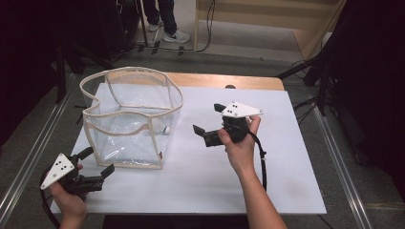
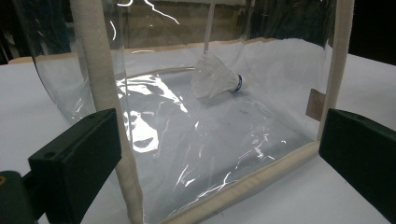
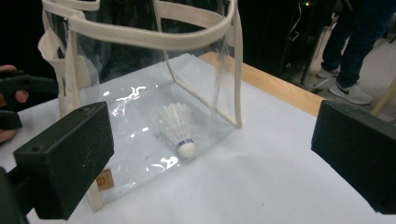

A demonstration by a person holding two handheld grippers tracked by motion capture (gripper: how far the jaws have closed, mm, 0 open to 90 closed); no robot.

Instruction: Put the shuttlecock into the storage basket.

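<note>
Holding nothing, the right gripper (image 1: 206, 125) hangs above the white table top (image 1: 286, 157) with its black jaws spread wide, the hand wrapped round its body and the forearm slanting up from the near edge. Just ahead of those jaws stands the clear plastic tote bag with cream fabric trim (image 3: 196, 21); a white feathered shuttlecock (image 3: 177, 126) lies on its floor. The left gripper (image 1: 95, 164), jaws likewise apart and empty, faces the bag's near corner. A small brown label (image 3: 104, 180) on the bag is unreadable.
</note>
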